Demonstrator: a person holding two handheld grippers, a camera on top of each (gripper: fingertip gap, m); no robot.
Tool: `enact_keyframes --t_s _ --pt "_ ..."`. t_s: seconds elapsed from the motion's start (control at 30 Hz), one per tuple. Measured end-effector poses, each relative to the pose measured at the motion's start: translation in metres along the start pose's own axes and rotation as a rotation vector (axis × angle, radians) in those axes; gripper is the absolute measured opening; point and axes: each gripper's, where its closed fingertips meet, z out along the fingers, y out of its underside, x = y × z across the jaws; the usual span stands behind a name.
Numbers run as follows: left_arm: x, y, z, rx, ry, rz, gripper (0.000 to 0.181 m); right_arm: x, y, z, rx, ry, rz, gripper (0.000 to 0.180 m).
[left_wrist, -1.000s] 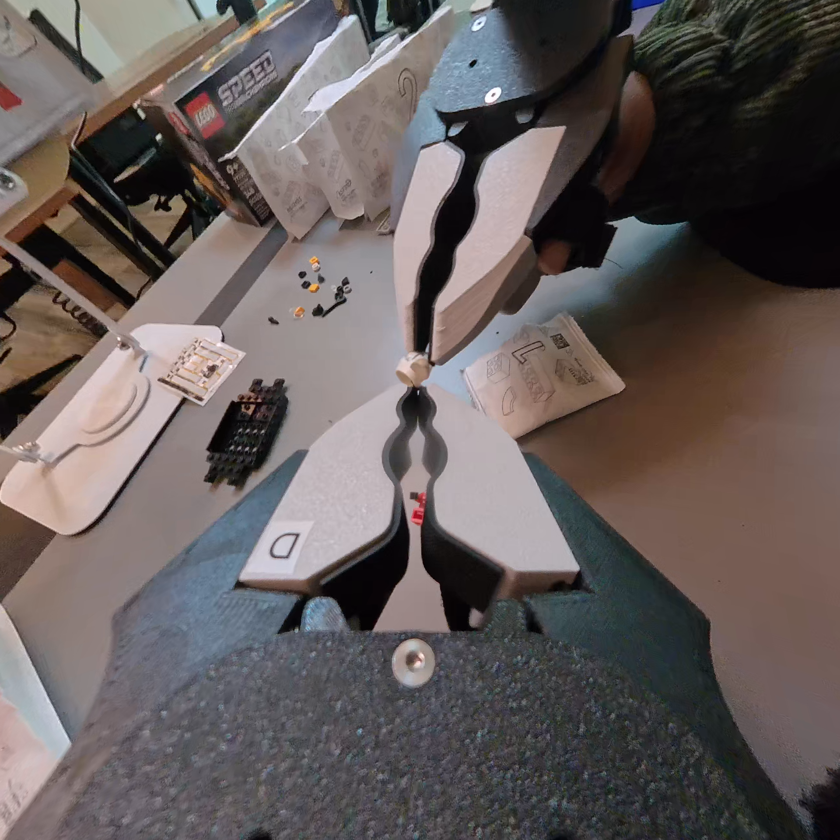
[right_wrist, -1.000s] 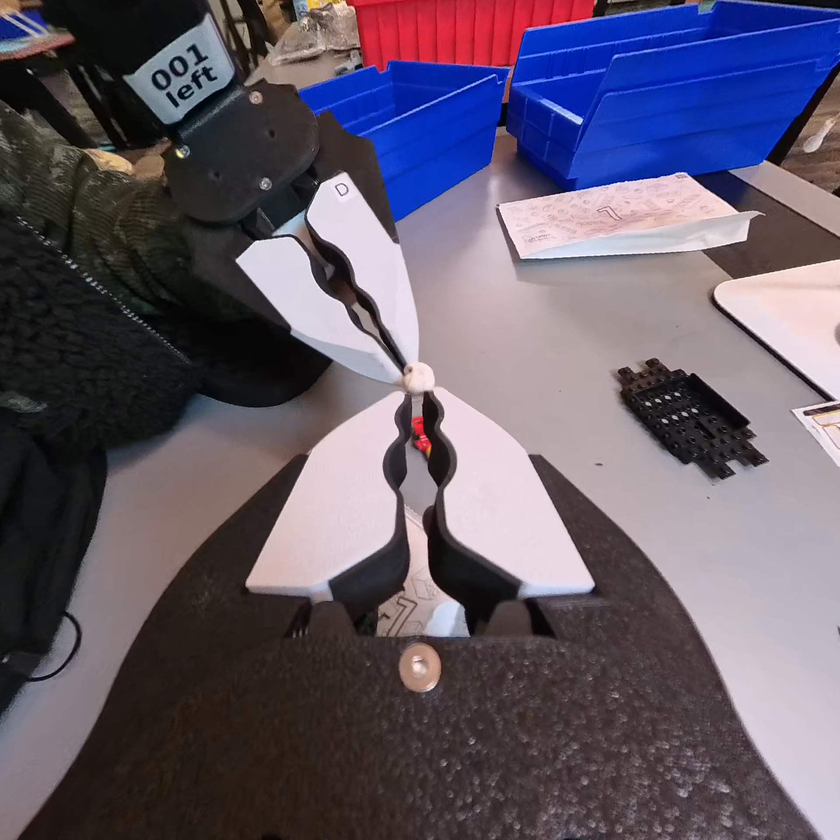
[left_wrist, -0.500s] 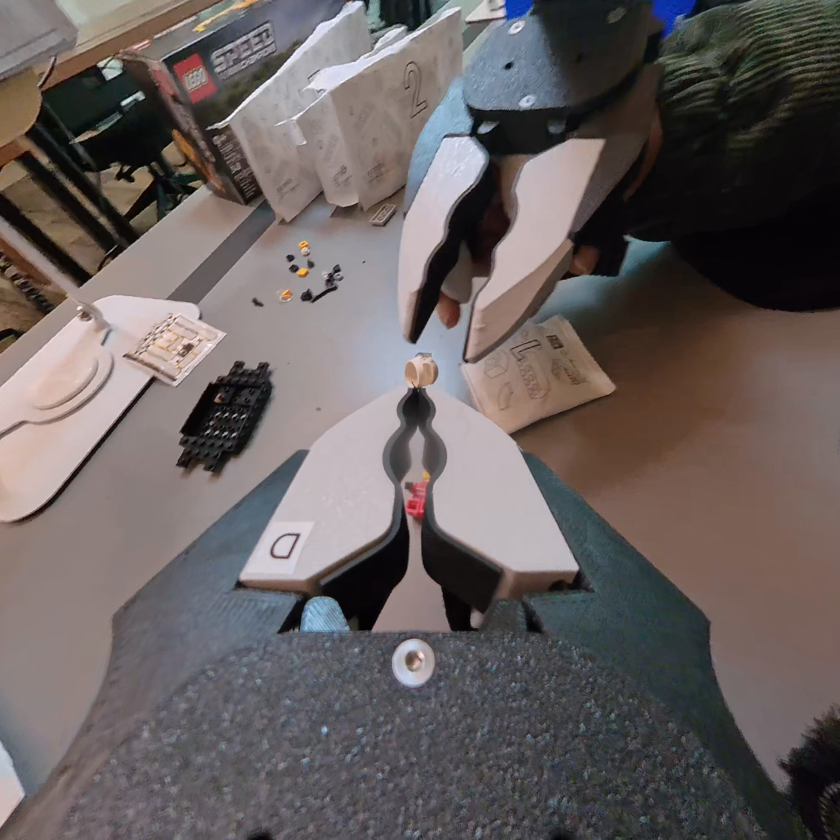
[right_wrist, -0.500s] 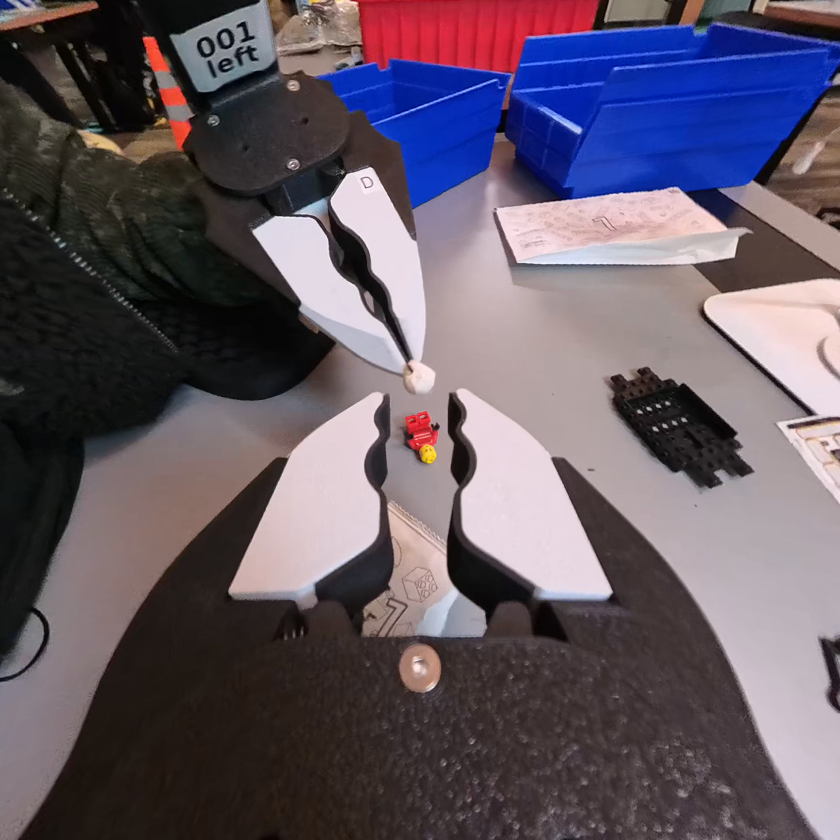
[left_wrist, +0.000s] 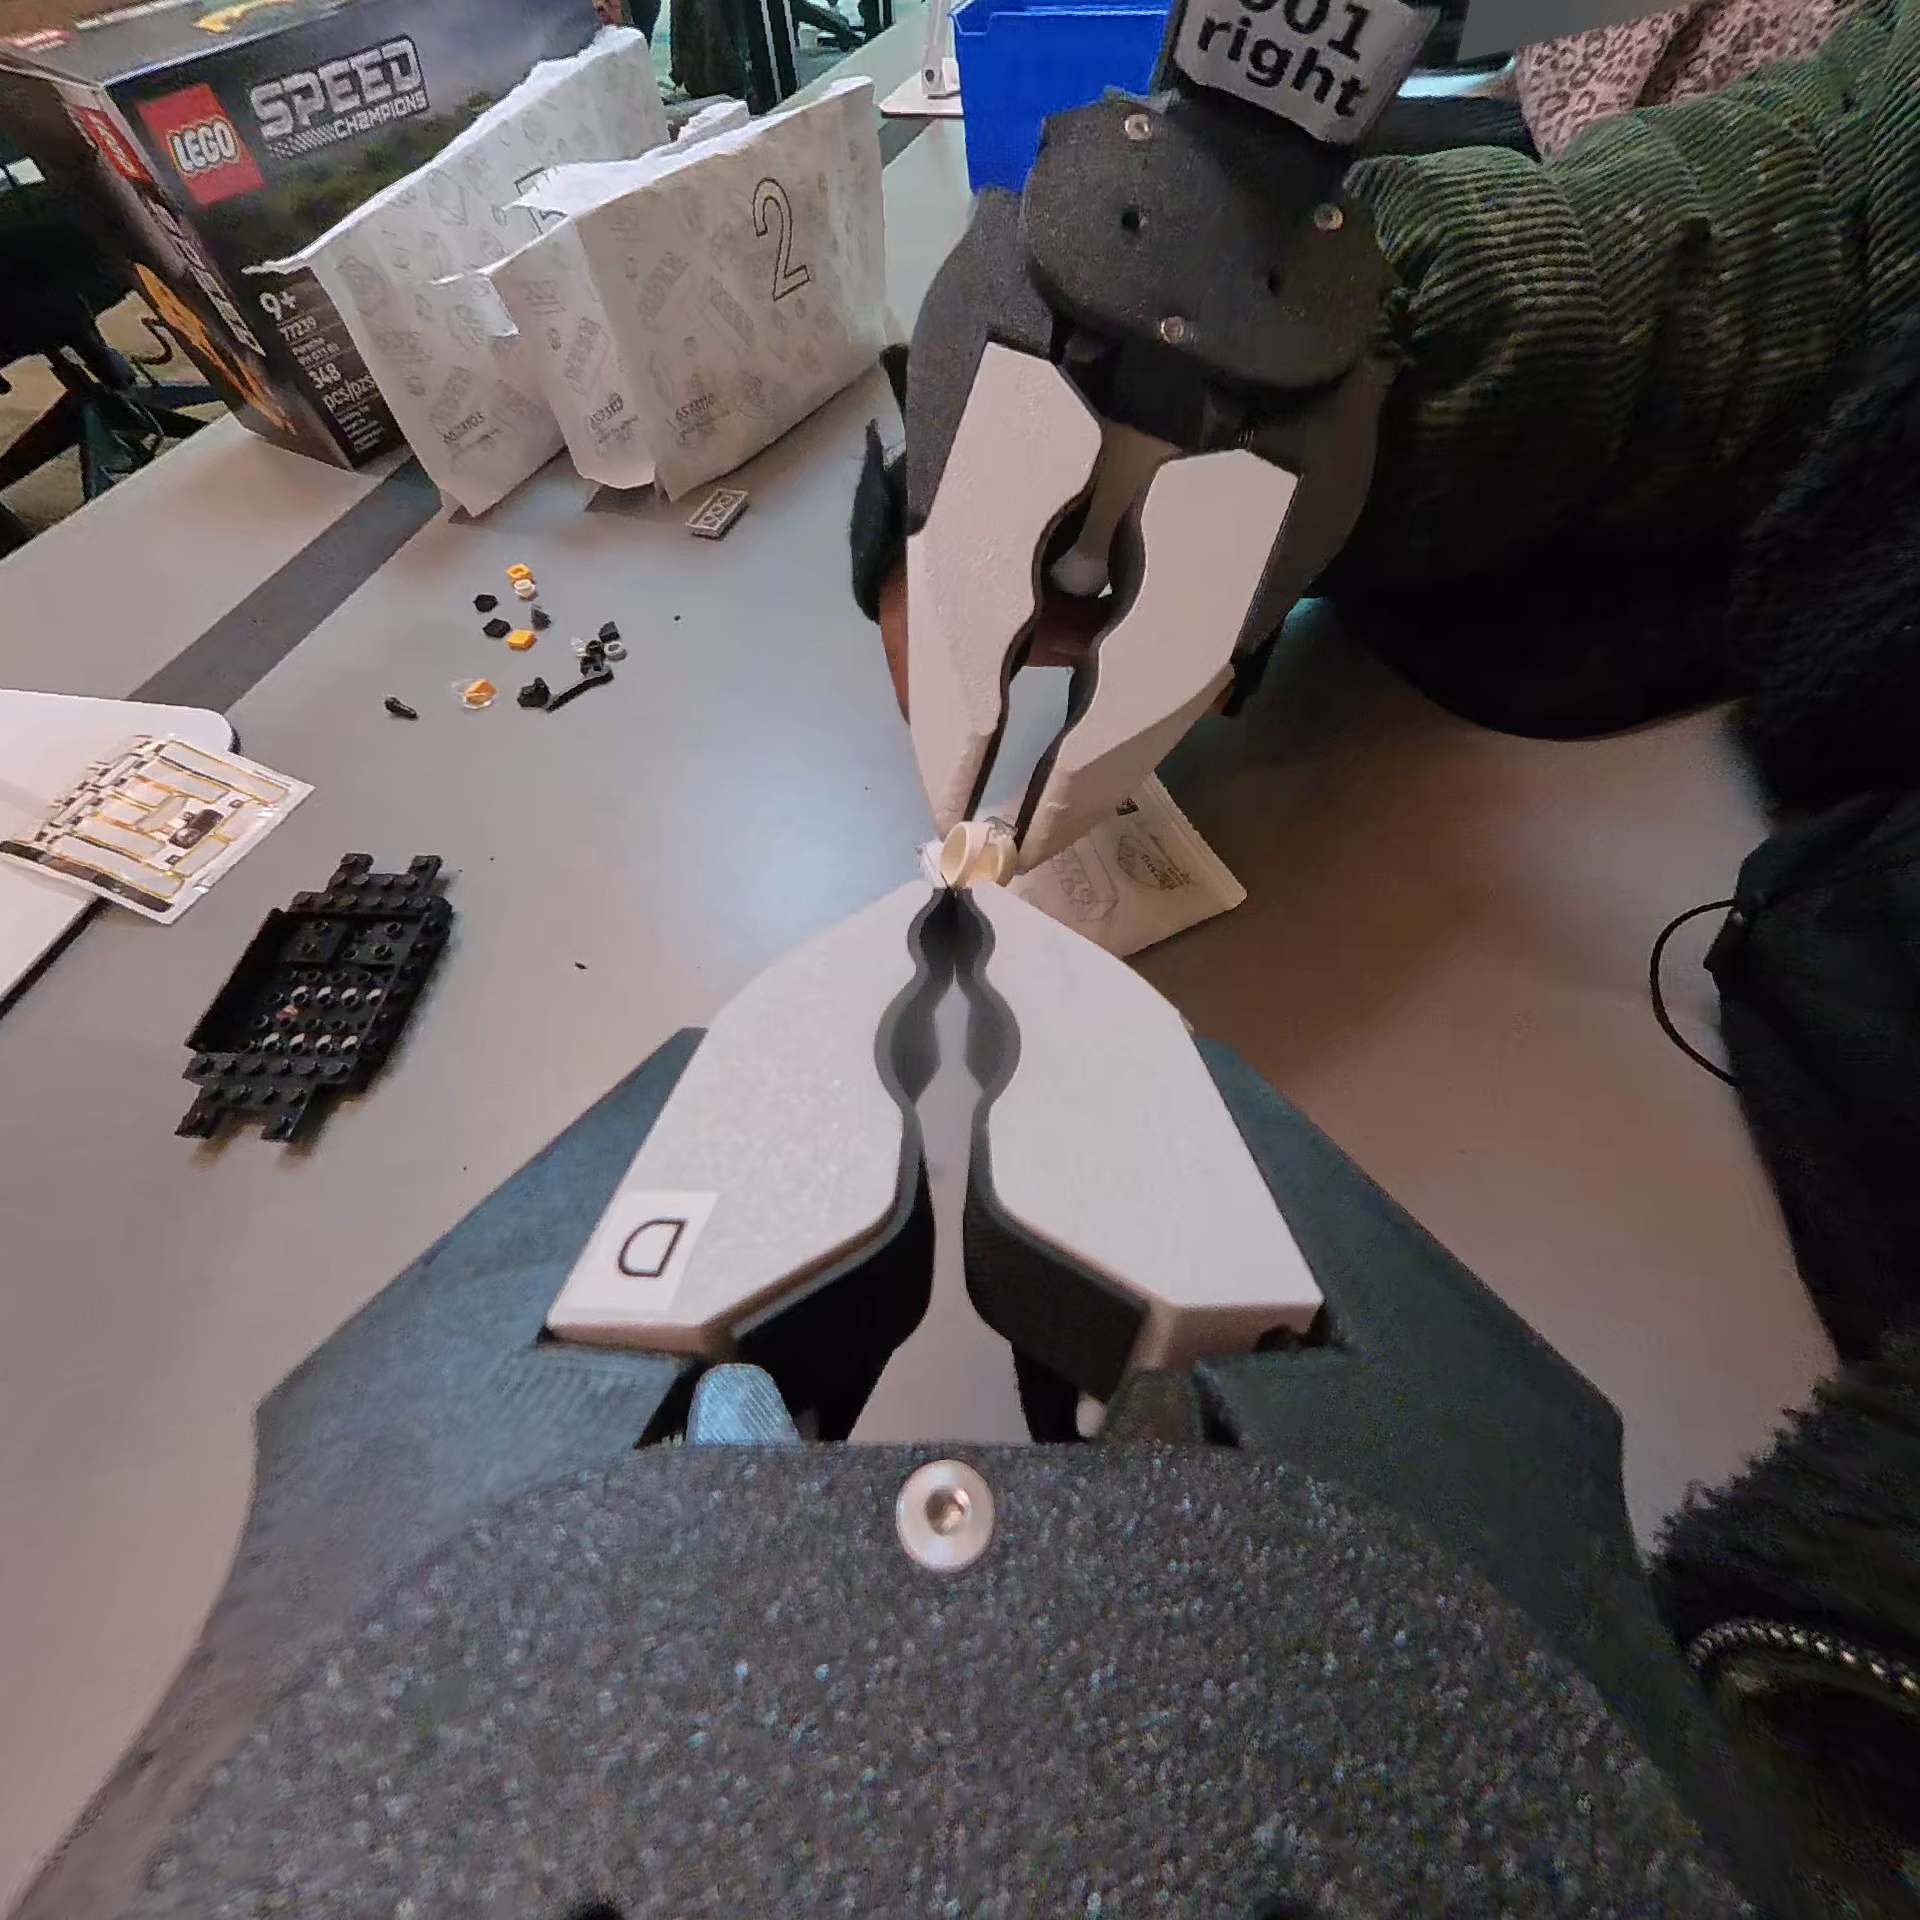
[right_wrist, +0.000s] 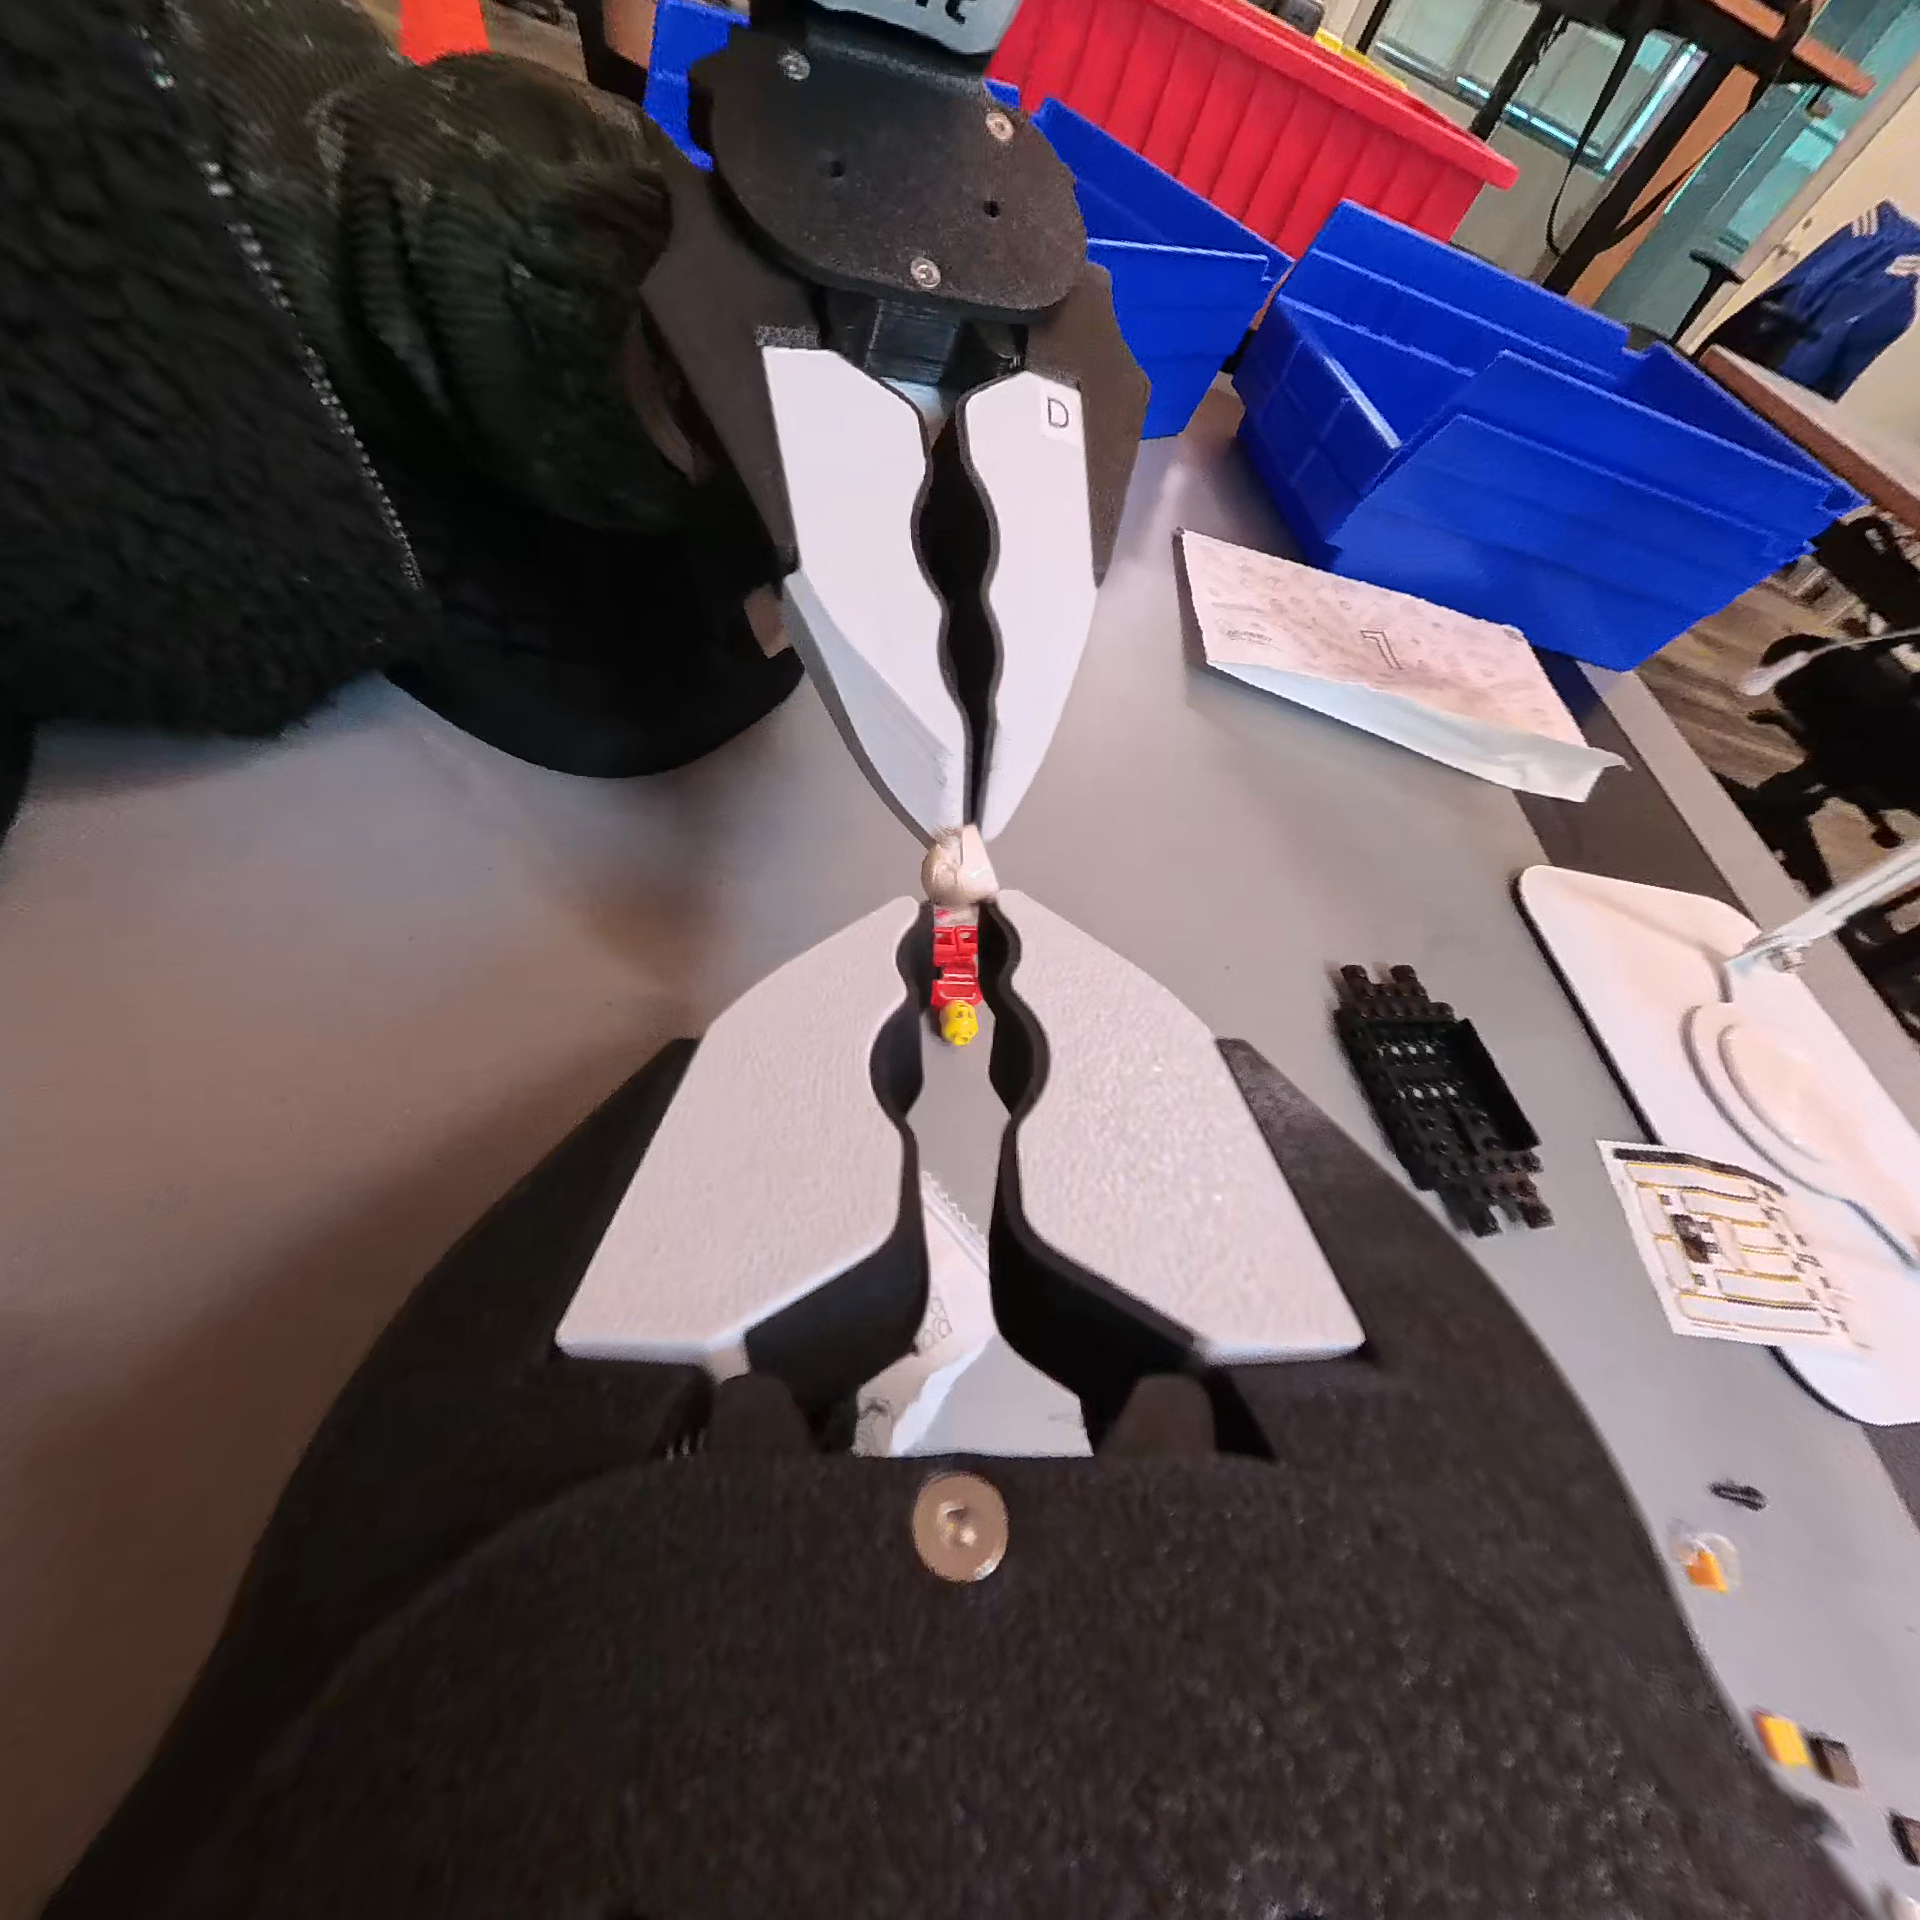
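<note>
Clutter lies across the grey table (left_wrist: 727, 790): a black studded chassis plate (left_wrist: 317, 997) to the left of the left gripper (left_wrist: 948, 902), a sticker sheet (left_wrist: 156, 821) just beyond it on a white board (right_wrist: 1704, 997), and farther off a scatter of tiny black, orange and white pieces (left_wrist: 530, 644). Behind those stand torn white paper bags (left_wrist: 644, 301), their tops ripped open and their insides not visible, with a printed toy box (left_wrist: 208, 208) beside them. In the right wrist view a flat white bag (right_wrist: 1371, 655) lies before two blue bins (right_wrist: 1538, 457) and a red bin (right_wrist: 1247, 125); what the bins hold cannot be seen. The two grippers meet tip to tip above the table. The left gripper's jaws are pressed together at the tips, pinching a small white round piece (left_wrist: 974, 854) by its edge. The right gripper (right_wrist: 956, 909) has its jaws drawn in to a narrow gap at the tips, closed on a small red minifigure part (right_wrist: 956, 951) whose yellow head (right_wrist: 958, 1023) points back toward the camera; the white piece touches the part's far end. Another white bag (left_wrist: 1132, 883) lies on the table just beneath the right gripper. A person's dark green ribbed sleeve (left_wrist: 1621, 343) and black fleece (right_wrist: 156, 364) rest on the table behind the grippers, blocking that side from view.
</note>
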Motion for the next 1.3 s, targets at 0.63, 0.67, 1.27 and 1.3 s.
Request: enact_keyframes --t_s 0.63,0.67,1.27,1.3 --pt "0.011 0.007 0.004 -0.046 0.045 0.079 0.013 -0.010 0.001 0.006 -0.006 -0.061 0.048 0.005" --pt "0.010 0.007 0.003 -0.041 0.053 0.051 0.013 -0.010 0.002 0.005 -0.011 -0.059 0.038 0.005" --pt "-0.036 0.064 0.007 -0.251 -0.079 -0.165 0.012 0.020 0.058 0.011 -0.279 0.112 0.002 0.006" --pt "-0.038 0.066 0.006 -0.252 -0.080 -0.181 0.012 0.023 0.063 0.012 -0.304 0.124 -0.003 0.006"
